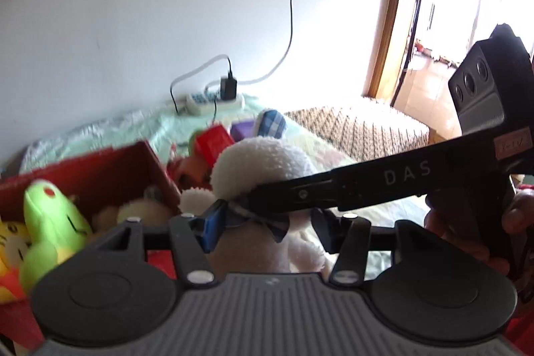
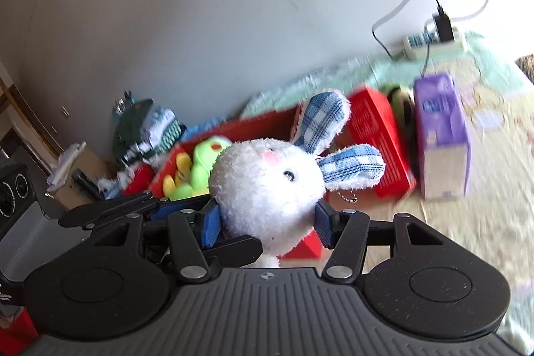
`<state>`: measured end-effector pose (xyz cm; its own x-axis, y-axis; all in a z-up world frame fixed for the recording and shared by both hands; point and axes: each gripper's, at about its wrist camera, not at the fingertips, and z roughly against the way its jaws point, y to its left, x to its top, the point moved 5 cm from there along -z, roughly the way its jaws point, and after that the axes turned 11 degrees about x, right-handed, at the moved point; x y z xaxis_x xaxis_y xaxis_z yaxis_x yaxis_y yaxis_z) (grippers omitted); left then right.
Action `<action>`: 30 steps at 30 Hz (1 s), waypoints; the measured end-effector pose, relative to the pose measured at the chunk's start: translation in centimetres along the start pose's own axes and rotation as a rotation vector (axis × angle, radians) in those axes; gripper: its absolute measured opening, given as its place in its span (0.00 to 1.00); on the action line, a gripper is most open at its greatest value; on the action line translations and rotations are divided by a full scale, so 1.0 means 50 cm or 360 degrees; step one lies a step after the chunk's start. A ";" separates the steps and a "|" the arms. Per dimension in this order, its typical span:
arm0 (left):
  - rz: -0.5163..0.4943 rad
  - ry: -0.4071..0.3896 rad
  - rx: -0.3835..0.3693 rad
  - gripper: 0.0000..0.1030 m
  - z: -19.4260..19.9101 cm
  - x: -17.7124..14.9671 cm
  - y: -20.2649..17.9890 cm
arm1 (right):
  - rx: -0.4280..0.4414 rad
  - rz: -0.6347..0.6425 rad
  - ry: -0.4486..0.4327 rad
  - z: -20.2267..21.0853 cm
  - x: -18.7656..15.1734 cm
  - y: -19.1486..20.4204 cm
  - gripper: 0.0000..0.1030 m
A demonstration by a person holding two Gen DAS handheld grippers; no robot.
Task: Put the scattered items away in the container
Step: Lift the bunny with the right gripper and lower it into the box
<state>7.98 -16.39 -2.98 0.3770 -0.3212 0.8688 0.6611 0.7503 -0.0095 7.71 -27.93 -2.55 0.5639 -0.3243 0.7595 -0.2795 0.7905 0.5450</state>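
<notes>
A: How will that plush rabbit [image 2: 267,189] handle?

B: Soft and light, I'd judge: fluffy pile that squashes under pressure. The plaid ears and the little ball chain look too floppy to steer it by. The round head or the body gives the surest hold.

A: And who has it?

B: Both tools. The right gripper [image 2: 265,224] has its blue pads pressed on either side of the head. In the left wrist view the left gripper [image 1: 267,227] sits at the neck by the bow tie; its pads seem to pinch there, though blur makes that less certain. The rabbit is lifted, just to the right of the red box [image 1: 110,172] and near its corner.

A: What's inside the box?

B: A lime-green plush [image 1: 50,222] lies toward its near left, something yellow beside that, and pale fuzzy toys deeper in. Room remains near the right wall, I think.

A: Anything outside it?

B: A purple tissue pack [image 2: 442,135] stands well to the box's right.
</notes>
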 end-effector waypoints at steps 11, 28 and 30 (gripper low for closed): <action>0.0162 0.0013 0.0492 0.58 -0.063 0.026 0.170 | 0.0122 0.0317 0.0166 -0.245 0.068 0.024 0.58; 0.0577 0.0507 0.0601 0.55 -0.221 -0.108 0.300 | -0.0114 0.0244 0.0771 -0.466 -0.018 -0.036 0.65; 0.0556 0.0526 0.0611 0.55 -0.227 -0.111 0.299 | -0.0133 0.0257 0.0800 -0.473 -0.023 -0.036 0.65</action>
<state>23.11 -9.95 -13.57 0.7510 -0.1351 0.6464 0.2048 0.9782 -0.0335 25.93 -16.71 -12.80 0.8274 0.0776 0.5563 -0.3423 0.8549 0.3898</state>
